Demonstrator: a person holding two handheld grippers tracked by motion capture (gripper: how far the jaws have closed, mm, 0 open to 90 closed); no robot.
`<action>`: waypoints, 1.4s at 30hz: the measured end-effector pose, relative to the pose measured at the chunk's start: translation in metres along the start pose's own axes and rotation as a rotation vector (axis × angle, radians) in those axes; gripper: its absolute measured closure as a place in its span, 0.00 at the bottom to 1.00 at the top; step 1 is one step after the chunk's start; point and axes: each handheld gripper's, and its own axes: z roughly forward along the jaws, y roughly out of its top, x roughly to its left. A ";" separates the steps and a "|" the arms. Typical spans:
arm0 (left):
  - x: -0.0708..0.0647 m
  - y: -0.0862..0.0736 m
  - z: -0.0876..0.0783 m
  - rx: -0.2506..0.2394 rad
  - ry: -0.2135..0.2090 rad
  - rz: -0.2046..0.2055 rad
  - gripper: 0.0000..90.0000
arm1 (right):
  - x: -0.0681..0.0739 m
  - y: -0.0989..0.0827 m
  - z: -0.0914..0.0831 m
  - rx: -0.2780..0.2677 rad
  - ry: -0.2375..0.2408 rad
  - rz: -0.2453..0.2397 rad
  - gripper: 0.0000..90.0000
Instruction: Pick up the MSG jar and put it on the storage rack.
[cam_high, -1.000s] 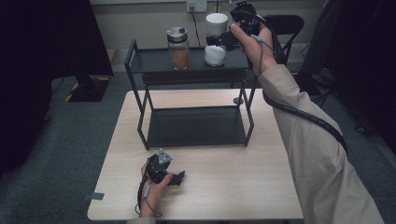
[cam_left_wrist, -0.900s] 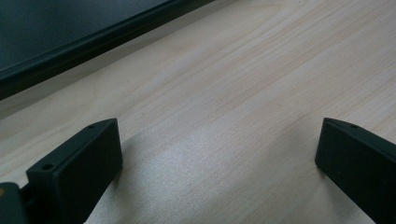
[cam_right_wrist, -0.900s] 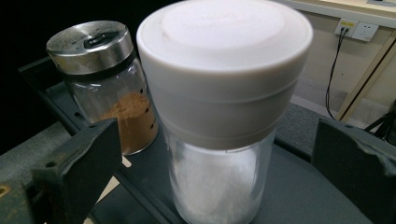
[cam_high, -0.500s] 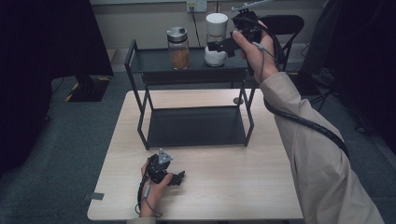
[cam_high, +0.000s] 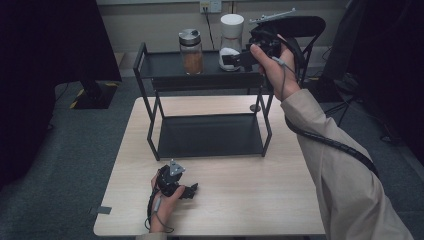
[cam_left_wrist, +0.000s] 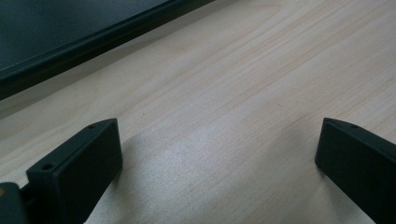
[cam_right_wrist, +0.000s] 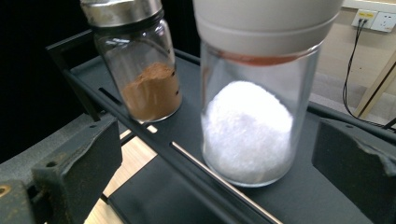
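A glass jar of white powder (cam_high: 231, 35) (cam_right_wrist: 252, 116) with a white lid stands on the top shelf of a black rack (cam_high: 200, 80). A second jar (cam_high: 191, 51) (cam_right_wrist: 140, 70), metal-lidded and holding brown powder, stands to its left. My right gripper (cam_high: 232, 59) (cam_right_wrist: 217, 154) is open at the white jar's lower part, with one jaw on either side and a gap to the glass. My left gripper (cam_high: 192, 190) (cam_left_wrist: 219, 154) rests open on the wooden table (cam_high: 240, 200) in front of the rack, nothing between its jaws.
The rack's lower shelf (cam_high: 210, 135) is bare. A small dark disc (cam_high: 254, 107) lies on the table by the rack's right legs. A black chair (cam_high: 300, 25) stands behind the rack, and a wall socket (cam_high: 210, 6) with cables is at the back.
My right hand and gripper have come down a little in front of the white jar. Both jars stand where they were. The left gripper has not moved.
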 end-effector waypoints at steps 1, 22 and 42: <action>0.000 0.000 0.000 0.000 0.000 0.000 0.00 | 0.001 -0.001 0.000 0.002 0.003 -0.001 0.00; 0.000 0.000 0.000 0.000 0.000 0.000 0.00 | 0.008 -0.030 0.000 -0.004 0.052 0.001 0.01; 0.000 0.000 0.000 0.000 -0.001 -0.001 0.00 | 0.009 -0.064 -0.008 -0.021 0.085 0.019 0.01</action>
